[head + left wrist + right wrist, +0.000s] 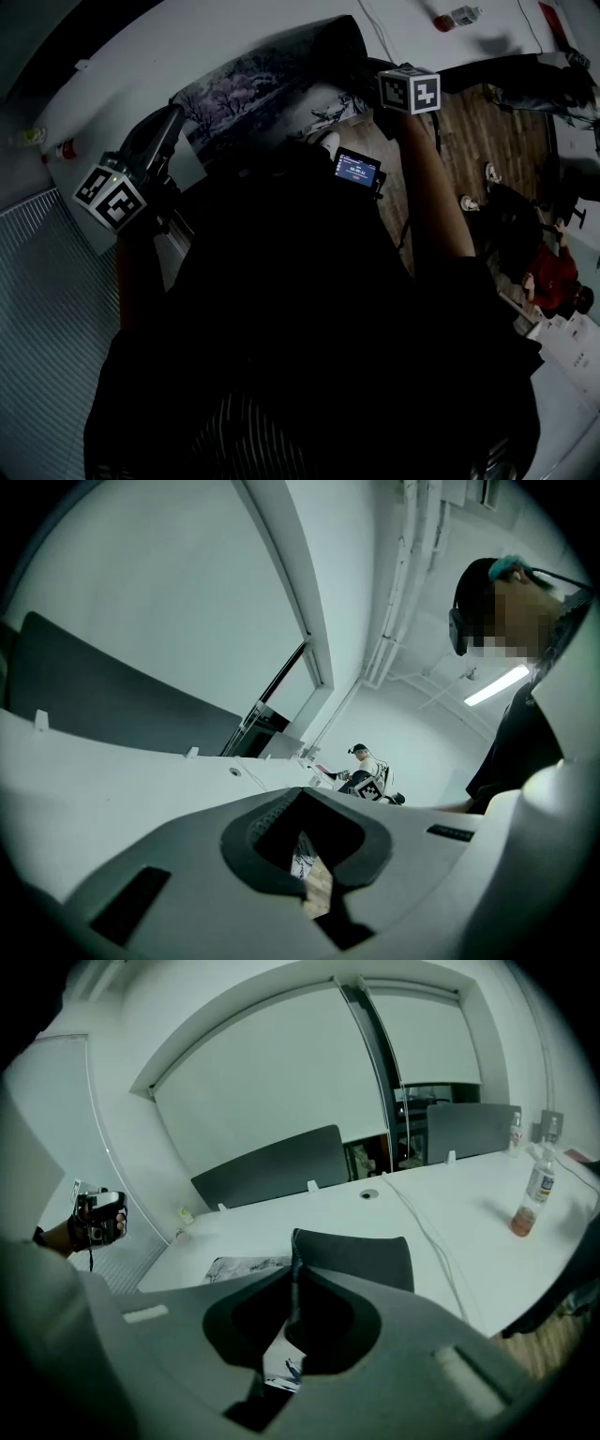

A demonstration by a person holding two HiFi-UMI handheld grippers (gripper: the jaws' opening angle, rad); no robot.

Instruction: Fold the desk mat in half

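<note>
The desk mat (246, 94) lies on the white table (122, 66), printed side up with a pale tree picture. Its right part is lifted, and the dark underside (354, 1255) stands up as a fold. My right gripper (292, 1314) is shut on the mat's edge; a printed strip (281, 1370) shows between the jaws, and its marker cube (410, 91) hangs over the table's right edge. At the mat's left edge, my left gripper (169, 124) holds a sliver of printed mat (302, 862) in its narrow jaw slit. My dark torso hides the mat's near side.
A clear bottle with orange contents (527, 1204) stands on the table's right side, with a thin cable (424, 1222) beside it. Dark chair backs (272, 1171) line the far edge. A small lit screen (357, 169) sits at my chest. Other people (555, 277) are on the wood floor.
</note>
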